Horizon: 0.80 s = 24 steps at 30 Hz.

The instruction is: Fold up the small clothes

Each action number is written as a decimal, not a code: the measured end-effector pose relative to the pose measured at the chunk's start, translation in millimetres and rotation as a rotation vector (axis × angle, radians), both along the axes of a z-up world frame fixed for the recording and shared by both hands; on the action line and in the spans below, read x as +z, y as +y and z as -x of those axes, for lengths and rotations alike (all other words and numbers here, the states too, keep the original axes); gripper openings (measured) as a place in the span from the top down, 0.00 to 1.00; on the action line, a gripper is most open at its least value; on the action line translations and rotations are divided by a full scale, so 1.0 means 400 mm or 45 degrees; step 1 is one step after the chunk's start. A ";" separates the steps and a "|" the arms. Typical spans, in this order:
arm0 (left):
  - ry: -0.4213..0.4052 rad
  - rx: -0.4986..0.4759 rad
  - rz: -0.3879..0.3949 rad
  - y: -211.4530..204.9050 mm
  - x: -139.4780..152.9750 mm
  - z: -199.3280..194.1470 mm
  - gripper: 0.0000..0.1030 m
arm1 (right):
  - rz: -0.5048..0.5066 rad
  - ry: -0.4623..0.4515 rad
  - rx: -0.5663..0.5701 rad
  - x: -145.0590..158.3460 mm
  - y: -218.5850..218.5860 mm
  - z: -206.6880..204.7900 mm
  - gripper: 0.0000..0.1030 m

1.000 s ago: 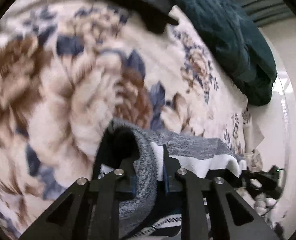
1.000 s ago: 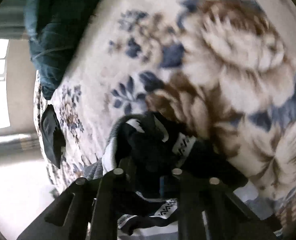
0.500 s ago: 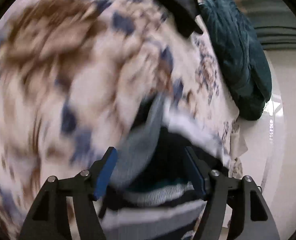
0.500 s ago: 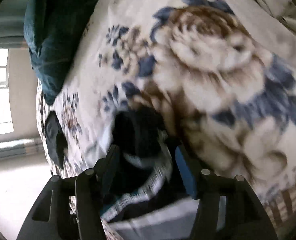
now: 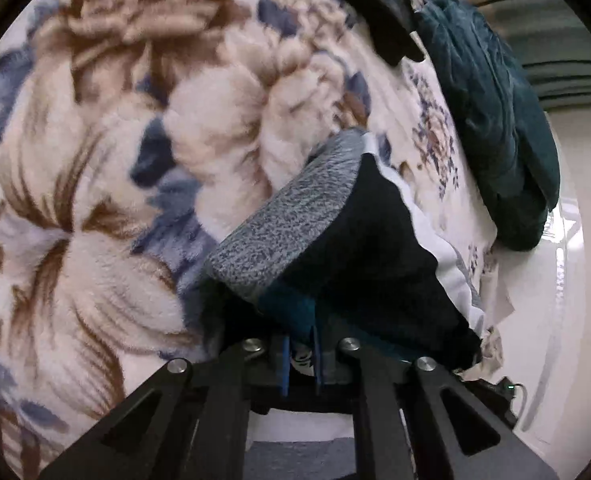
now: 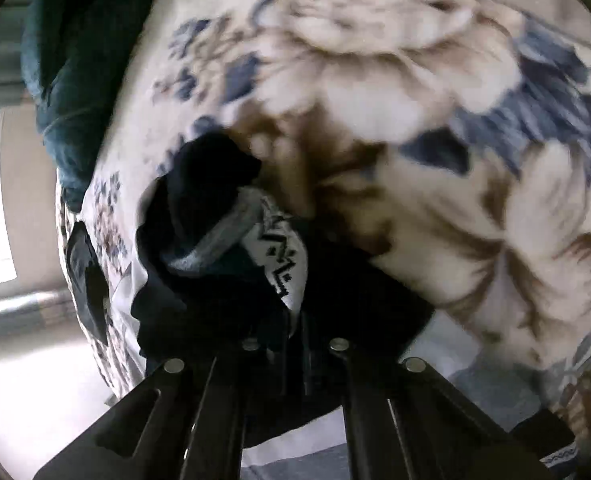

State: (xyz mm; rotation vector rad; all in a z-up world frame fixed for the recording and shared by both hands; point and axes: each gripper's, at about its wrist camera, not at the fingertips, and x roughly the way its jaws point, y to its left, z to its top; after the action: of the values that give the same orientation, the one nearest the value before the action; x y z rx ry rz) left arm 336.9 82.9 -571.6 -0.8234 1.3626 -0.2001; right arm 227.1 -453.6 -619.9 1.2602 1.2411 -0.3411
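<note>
Both hand-held grippers reclosed on sock (image 5: pixel 283 216).

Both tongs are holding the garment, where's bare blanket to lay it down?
Open floral blanket lies left of the striped garment in the left view, and right of it in the right. Crowded toward the far edge: dark teal bundle and a black item.

Left tongs (image 5: pixel 300 354) and right tongs (image 6: pixel 294 354) both clamped on fabric.
</note>
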 end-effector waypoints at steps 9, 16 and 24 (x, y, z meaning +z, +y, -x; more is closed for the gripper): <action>-0.056 0.038 0.049 -0.040 0.012 0.004 0.93 | -0.058 -0.089 0.089 0.002 0.062 -0.061 0.95; -0.290 0.052 0.076 -0.074 0.197 -0.096 0.93 | 0.095 -0.270 0.174 0.204 0.097 -0.237 0.94; -0.337 0.070 0.091 -0.128 0.161 -0.596 0.78 | 0.127 -0.384 0.181 0.211 -0.001 -0.682 0.79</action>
State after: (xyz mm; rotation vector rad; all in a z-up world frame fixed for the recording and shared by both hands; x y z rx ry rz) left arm 575.5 31.8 -507.3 -0.8609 1.0886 -0.3050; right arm 499.8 -454.1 -535.3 1.0860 1.0350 -0.1027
